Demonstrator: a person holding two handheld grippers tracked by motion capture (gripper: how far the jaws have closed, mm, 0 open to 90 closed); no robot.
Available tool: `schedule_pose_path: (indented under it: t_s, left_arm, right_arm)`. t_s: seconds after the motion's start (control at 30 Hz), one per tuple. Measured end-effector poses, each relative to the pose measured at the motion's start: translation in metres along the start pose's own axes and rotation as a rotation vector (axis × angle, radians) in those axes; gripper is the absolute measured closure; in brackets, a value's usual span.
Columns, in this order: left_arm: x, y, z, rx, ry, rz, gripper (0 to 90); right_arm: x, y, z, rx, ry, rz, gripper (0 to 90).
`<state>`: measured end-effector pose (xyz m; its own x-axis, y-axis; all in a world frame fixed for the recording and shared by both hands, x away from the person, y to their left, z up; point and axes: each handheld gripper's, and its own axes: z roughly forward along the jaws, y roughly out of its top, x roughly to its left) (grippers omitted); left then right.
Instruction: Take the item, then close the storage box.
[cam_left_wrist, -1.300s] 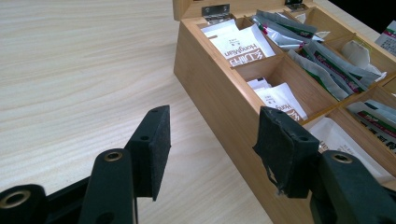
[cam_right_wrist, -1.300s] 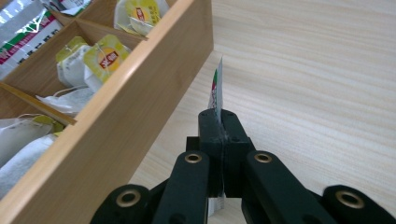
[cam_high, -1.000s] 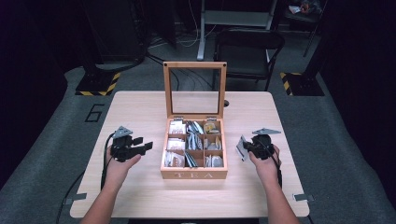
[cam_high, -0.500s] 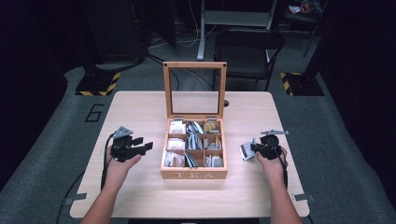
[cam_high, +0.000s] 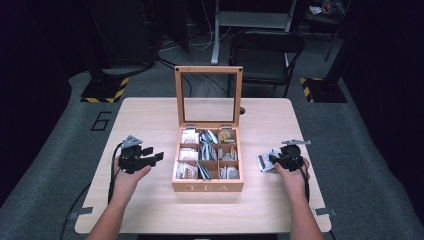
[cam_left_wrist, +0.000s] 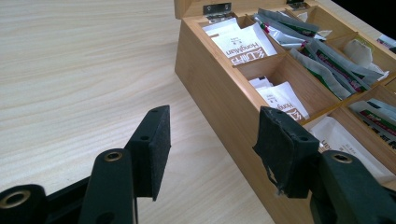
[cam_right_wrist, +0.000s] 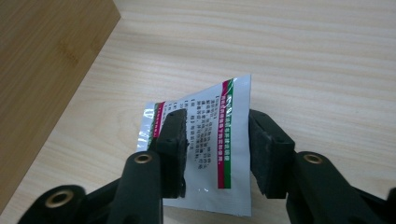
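Right gripper (cam_right_wrist: 217, 154) jaws just opened, parted over silver tea sachet (cam_right_wrist: 210, 154) lying flat on table (cam_high: 150, 115) just right of wooden tea box (cam_high: 207, 187), pads apparently off it; left gripper (cam_high: 150, 157) half open, empty, beside box's left wall; glass lid (cam_high: 208, 95) upright behind.

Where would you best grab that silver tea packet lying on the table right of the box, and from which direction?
The tea packet lies flat on the table, so probably by an edge, not the middle. The near short edge curls up slightly, so coming in low from the person's side, as the right gripper sits now, looks best. Its jaws have just been opening, with the packet between them, unpinched.
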<state>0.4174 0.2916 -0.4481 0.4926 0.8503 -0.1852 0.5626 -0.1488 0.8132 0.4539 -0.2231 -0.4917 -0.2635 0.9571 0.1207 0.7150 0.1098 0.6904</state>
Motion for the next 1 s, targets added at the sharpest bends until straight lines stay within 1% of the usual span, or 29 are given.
schedule_pose_path:
  t_s: [0.07,0.1,0.13,0.17,0.23,0.27,0.37,0.53,0.63,0.67,0.8,0.93,1.0]
  left_arm:
    - [0.000,0.000,0.000,0.004,-0.002,0.001,44.9]
    - [0.000,0.000,0.000,-0.004,0.003,0.000,44.9]
    - [0.000,0.000,0.000,-0.003,0.003,0.000,44.8]
    - [0.000,0.000,0.000,-0.003,0.002,0.000,44.9]
    - [0.000,0.000,0.000,-0.003,0.003,0.001,44.9]
    - [0.000,0.000,0.000,0.006,-0.003,0.003,44.9]
    - [0.000,0.000,0.000,0.006,-0.003,0.004,44.9]
    - [0.000,0.000,0.000,0.005,-0.004,0.003,44.9]
    - [0.000,0.000,0.000,0.007,-0.002,0.000,44.9]
    - [0.000,0.000,0.000,0.001,0.002,-0.001,44.9]
    - [0.001,0.000,-0.001,0.005,-0.002,0.003,44.9]
    - [0.001,0.000,0.000,-0.002,0.004,-0.001,44.7]
    - [0.001,0.000,-0.001,0.004,-0.002,-0.003,44.6]
  right_arm:
    - [0.001,0.000,-0.001,-0.013,-0.014,-0.004,55.1]
    - [0.001,0.001,-0.002,-0.019,-0.023,-0.010,53.7]
    - [0.002,0.001,-0.003,-0.025,-0.037,-0.013,52.8]
    - [0.002,0.002,-0.004,-0.028,-0.042,-0.014,51.8]
    - [0.003,0.002,-0.005,-0.036,-0.054,-0.022,50.8]
    - [0.003,0.003,-0.006,-0.037,-0.059,-0.029,50.7]
    - [0.005,0.004,-0.006,-0.042,-0.046,-0.032,50.5]
    - [0.013,0.010,-0.008,-0.047,-0.016,-0.075,47.1]
    - [0.017,0.015,-0.006,-0.048,0.024,-0.109,46.5]
    - [0.018,0.016,-0.006,-0.048,0.034,-0.114,46.4]
    - [0.024,0.024,-0.007,-0.051,0.071,-0.124,45.1]
    - [0.031,0.034,-0.009,-0.051,0.073,-0.153,40.9]
    - [0.034,0.039,-0.011,-0.049,0.069,-0.187,39.2]
